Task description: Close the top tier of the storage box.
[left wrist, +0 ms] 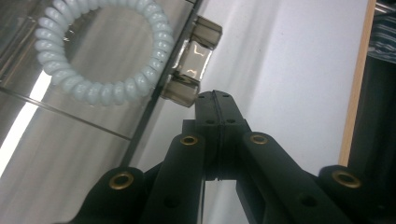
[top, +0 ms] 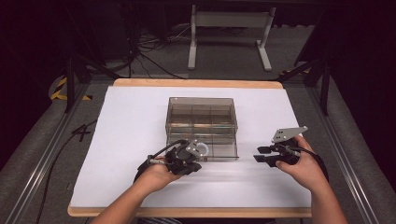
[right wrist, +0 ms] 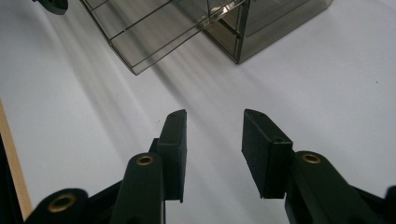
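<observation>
- Covering most of a wooden table [top: 196,83], a white sheet [top: 121,140] gives a plain work surface, with the person's forearms entering from the near edge.
- At the sheet's centre stands a smoky clear box [top: 201,116] with divided compartments; its bottom drawer [top: 219,150] is slid partly out toward the person, seemingly so something can go in or come out.
- To the box's right, the right gripper [top: 261,154] hovers just above the bare sheet, well apart from the drawer, its jaws standing about half open and holding nothing; it looks to be waiting its turn.
- At the drawer front, the left gripper [top: 189,163] has its jaws pressed together with nothing between them, tips just beside the drawer's handle [left wrist: 192,67], likely placed to push or hook it.
- Inside the drawer lies a pale coiled hair tie [left wrist: 105,49], flat on the drawer floor near the handle.
- From the left gripper view, the tie's spiral coils and the clear handle read plainly; the high view reduces the tie [top: 201,149] to a faint ring.
- From the right gripper view come the drawer's thin divider lines and the gap between the jaws.
</observation>
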The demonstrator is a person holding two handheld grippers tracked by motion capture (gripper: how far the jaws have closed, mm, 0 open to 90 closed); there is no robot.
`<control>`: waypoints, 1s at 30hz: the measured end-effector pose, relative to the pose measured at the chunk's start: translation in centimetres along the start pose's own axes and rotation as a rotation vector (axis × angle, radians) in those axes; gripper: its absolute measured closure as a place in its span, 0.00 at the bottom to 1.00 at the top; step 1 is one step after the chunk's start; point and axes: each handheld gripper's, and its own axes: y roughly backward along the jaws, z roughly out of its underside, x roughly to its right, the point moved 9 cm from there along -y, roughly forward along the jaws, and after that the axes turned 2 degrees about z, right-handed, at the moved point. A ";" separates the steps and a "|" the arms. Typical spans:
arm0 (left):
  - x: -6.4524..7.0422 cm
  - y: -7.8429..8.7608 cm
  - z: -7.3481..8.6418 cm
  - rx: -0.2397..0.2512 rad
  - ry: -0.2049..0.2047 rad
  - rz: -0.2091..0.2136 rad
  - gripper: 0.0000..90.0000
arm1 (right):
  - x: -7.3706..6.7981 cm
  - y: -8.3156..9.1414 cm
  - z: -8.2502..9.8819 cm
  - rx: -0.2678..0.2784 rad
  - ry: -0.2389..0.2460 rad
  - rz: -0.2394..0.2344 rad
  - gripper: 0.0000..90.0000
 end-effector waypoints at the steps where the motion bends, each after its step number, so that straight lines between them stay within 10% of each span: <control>1: 0.0 0.0 0.0 0.001 0.007 0.000 1.00 | 0.0 0.0 0.0 0.000 0.000 -0.001 0.68; 30: -1.0 0.8 -0.4 0.068 0.044 -0.059 1.00 | 0.0 0.0 0.3 -0.010 -0.004 0.006 0.68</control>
